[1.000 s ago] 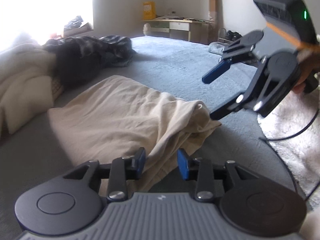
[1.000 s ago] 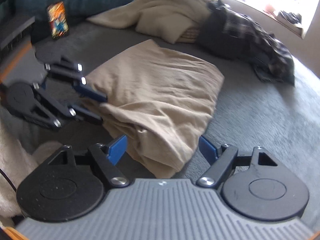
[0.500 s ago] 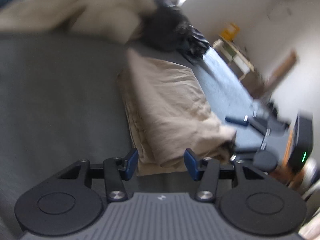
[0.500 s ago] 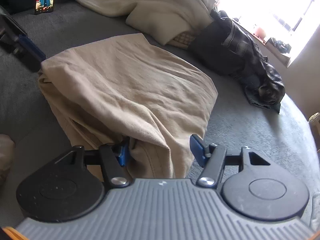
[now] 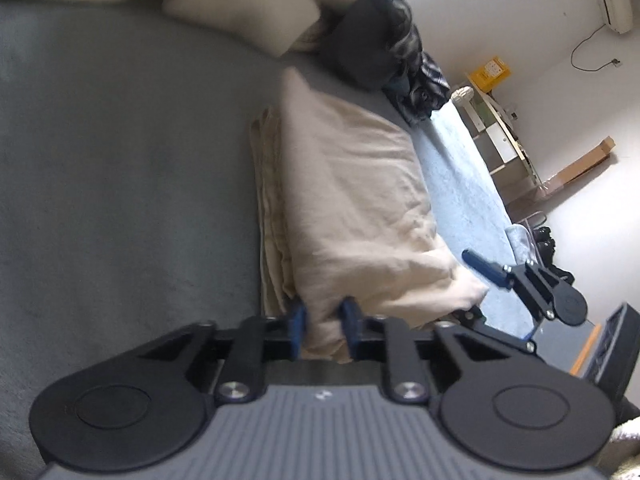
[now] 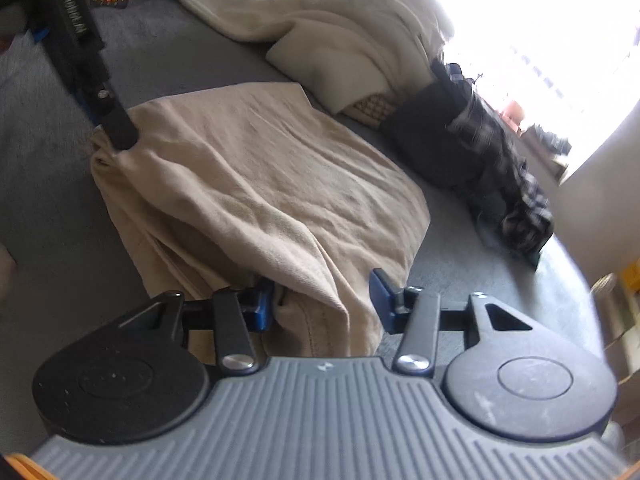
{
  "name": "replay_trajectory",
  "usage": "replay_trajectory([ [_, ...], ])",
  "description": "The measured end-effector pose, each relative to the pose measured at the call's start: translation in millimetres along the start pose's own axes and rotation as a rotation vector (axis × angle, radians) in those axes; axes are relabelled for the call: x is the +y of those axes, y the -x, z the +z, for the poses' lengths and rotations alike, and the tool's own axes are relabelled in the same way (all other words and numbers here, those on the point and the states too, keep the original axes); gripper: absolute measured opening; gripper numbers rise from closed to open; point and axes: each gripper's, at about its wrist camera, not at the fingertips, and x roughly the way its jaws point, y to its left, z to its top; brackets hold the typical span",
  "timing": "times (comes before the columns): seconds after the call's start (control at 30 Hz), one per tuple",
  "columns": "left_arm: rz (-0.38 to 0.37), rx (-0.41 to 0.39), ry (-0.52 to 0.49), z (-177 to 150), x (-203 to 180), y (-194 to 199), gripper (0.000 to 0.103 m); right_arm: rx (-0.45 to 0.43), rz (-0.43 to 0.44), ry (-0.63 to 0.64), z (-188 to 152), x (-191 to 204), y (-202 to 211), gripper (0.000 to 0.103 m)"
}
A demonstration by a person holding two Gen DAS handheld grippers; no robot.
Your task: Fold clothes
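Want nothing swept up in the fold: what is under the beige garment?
Under the beige garment only its own folded layers show at the near edge, lying on the grey bedding. Whatever lies beneath its middle is covered.

hidden: beige cloth [image 5: 352, 208] corner inside left jaws | blurred: dark garments [image 6: 492, 148] | overexposed: window [image 6: 560, 32]

Beige garment [image 6: 272, 184]: soft crumpled cloth, folded over into rough rectangle, several layers stacked along one long edge [image 5: 272, 216]. Lies flat on grey bed cover [image 5: 120, 184], surface wrinkled. Near end bunched and lifted slightly off cover, one near corner pinched up into small peak, other near corner drooping in loose folds. Far end points at dark plaid clothes heap [image 6: 492, 168], just short of it, not touching. Cream blanket pile [image 6: 352, 40] near far corner, apart.
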Motion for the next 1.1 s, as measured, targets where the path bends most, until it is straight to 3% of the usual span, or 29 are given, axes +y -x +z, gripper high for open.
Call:
replay_trajectory([
  [0.07,0.004,-0.017,-0.012,2,-2,6,0.012,-0.038,-0.034,0.042,1,6,5,0.028],
  [0.2,0.074,-0.041,-0.153,3,-16,11,0.012,-0.108,-0.11,0.127,0,17,10,0.027],
  [0.3,0.179,-0.006,-0.329,-13,-26,-8,0.012,-0.046,-0.104,0.256,-9,34,-4,0.027],
  [0.43,0.195,-0.013,-0.369,-16,-26,-11,0.012,-0.006,-0.072,0.321,-14,37,-5,0.029],
  [0.53,0.194,-0.016,-0.381,-15,-26,-11,0.012,0.047,0.044,0.152,-4,3,5,0.043],
  [0.67,0.192,-0.016,-0.379,-15,-27,-9,0.013,0.11,0.234,-0.038,-3,-47,26,0.044],
  [0.8,0.186,-0.022,-0.374,-17,-26,-7,0.013,0.002,0.368,-0.196,1,-68,52,0.043],
  [0.83,0.186,-0.022,-0.376,-17,-26,-7,0.013,-0.026,0.397,-0.236,2,-71,54,0.042],
  [0.9,0.189,-0.022,-0.385,-18,-27,-6,0.013,-0.052,0.432,-0.295,7,-68,44,0.028],
  [0.93,0.189,-0.021,-0.389,-18,-26,-5,0.013,-0.037,0.44,-0.302,8,-61,33,0.018],
  [0.97,0.189,-0.021,-0.392,-18,-25,-5,0.015,-0.007,0.448,-0.303,8,-52,21,0.013],
  [1.03,0.184,-0.016,-0.385,-17,-22,-5,0.017,0.093,0.448,-0.265,-3,-30,-9,0.008],
  [1.1,0.183,-0.013,-0.373,-16,-20,-5,0.02,0.094,0.434,-0.234,-12,-15,-22,0.008],
])
